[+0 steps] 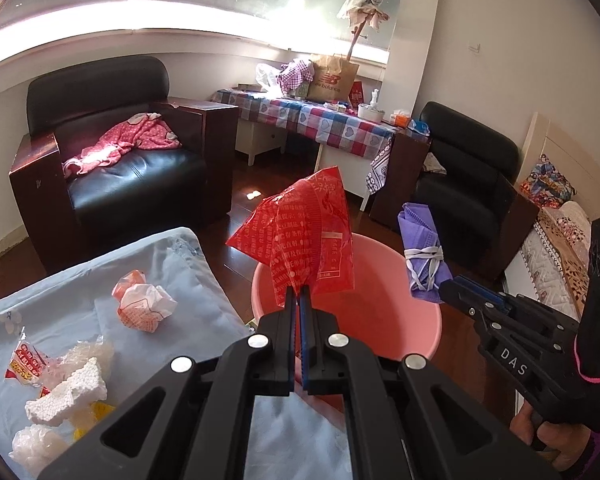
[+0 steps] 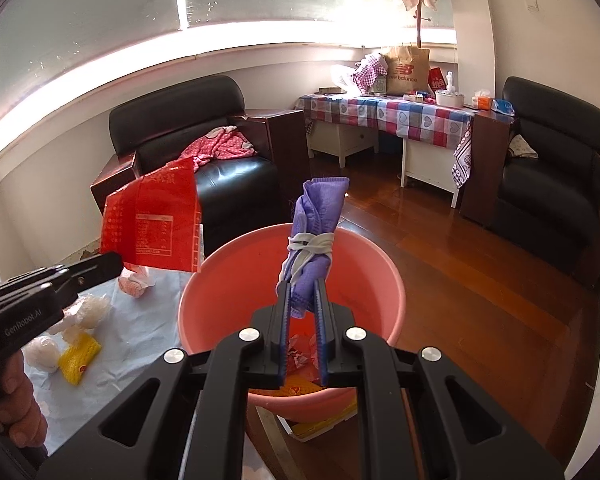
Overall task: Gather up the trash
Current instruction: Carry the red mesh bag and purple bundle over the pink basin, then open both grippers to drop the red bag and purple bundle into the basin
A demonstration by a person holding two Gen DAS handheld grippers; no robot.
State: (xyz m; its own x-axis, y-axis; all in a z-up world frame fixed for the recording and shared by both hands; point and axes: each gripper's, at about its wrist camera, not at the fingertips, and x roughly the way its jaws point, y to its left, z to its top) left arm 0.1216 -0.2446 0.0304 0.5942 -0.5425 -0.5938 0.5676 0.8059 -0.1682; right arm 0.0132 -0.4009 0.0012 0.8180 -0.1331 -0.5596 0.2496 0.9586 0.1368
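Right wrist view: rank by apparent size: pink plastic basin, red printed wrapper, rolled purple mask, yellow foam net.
1. pink plastic basin
2. red printed wrapper
3. rolled purple mask, close to the camera, so unsure
4. yellow foam net

On the far table you can read "new balance" with the NB logo on the brown paper bag [image 2: 405, 70]. Your right gripper [image 1: 446, 290] carries the white letters "DAS" on its black body, seen from the left wrist view. Your left gripper [image 2: 116, 262] reads "GenRobot.AI" along its side, seen from the right wrist view. The red wrapper [image 1: 308, 240] is covered in white Chinese print and a table, too small to read.
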